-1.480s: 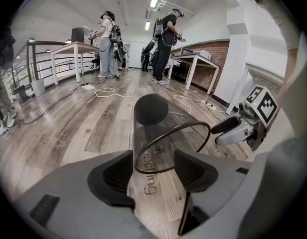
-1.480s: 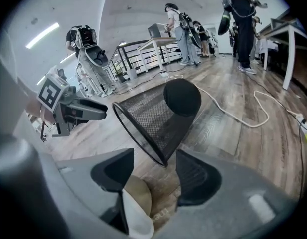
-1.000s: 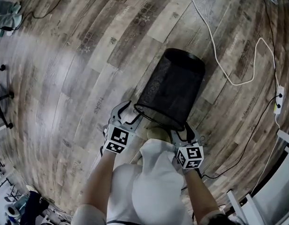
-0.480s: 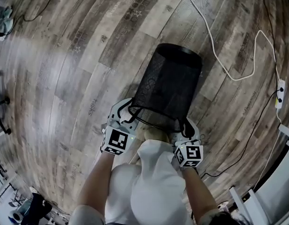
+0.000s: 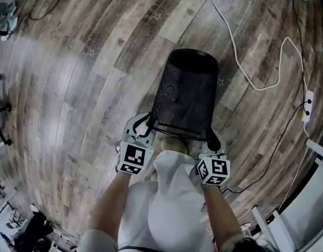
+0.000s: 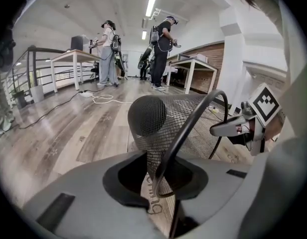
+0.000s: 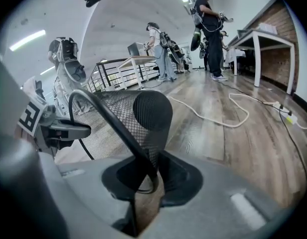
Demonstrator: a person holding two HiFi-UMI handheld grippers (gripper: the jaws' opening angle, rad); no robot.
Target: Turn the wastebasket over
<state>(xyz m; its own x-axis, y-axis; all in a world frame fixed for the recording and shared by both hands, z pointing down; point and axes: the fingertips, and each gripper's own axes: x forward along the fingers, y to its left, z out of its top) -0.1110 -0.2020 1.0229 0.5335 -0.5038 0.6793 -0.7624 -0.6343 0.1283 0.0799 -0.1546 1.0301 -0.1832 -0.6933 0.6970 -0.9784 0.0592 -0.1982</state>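
Wood floor point(image 5: 72, 88); left gripper point(image 5: 146, 126), right gripper point(image 5: 211, 137) just closed, both clamping wastebasket point(image 5: 187, 91) rim.

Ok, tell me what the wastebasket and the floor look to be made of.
The wastebasket looks like black metal mesh, probably painted steel, matte; light shows through its fine weave, and a solid hoop forms the rim. The floor is grey-brown wood-look planks, perhaps laminate or vinyl, with printed marks and a soft sheen.
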